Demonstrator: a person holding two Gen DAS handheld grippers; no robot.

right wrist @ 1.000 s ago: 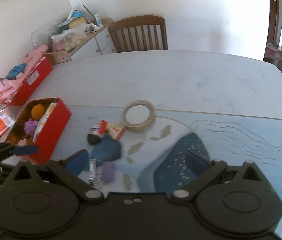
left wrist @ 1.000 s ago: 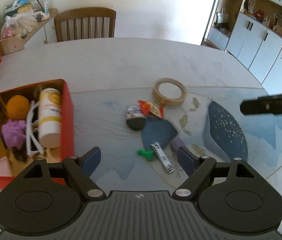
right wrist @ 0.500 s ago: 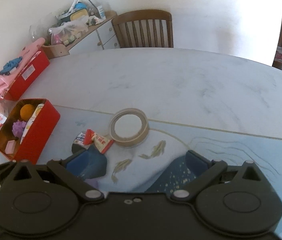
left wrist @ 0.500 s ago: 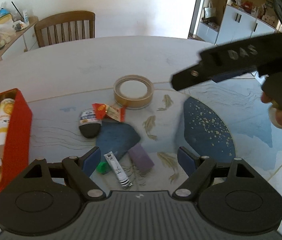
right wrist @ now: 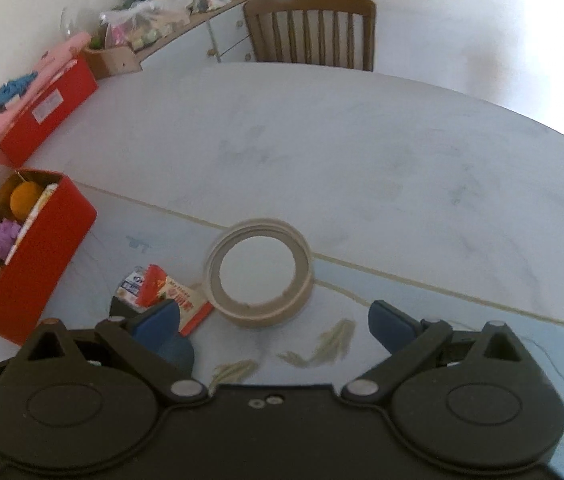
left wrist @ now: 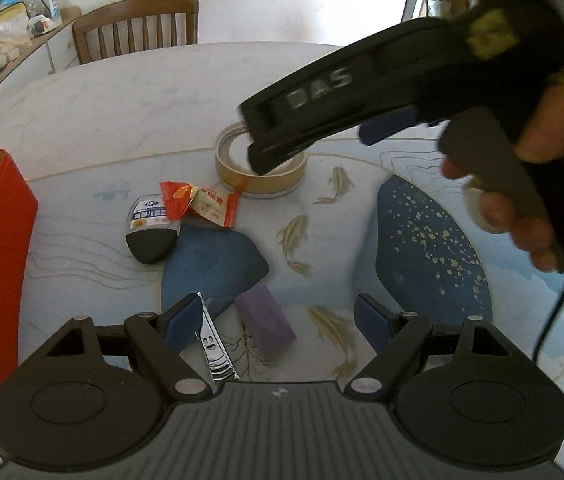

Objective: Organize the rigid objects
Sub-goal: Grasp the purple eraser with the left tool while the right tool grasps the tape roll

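Note:
A beige tape roll lies on the table just ahead of my open, empty right gripper; it also shows in the left wrist view, partly hidden by the right gripper's body. My left gripper is open and empty above a purple block and nail clippers. Red snack packets and a black-tipped tube lie left of the tape. An open red box holds an orange ball, a purple puff and a bottle.
A wooden chair stands at the table's far side. A second red box with pink cloth sits at the far left. A cluttered sideboard lines the wall. A cable hangs from the right gripper.
My right gripper has moved forward and down to just short of the tape roll. My left gripper has shifted right and closer to the purple block and clippers. Both stay open.

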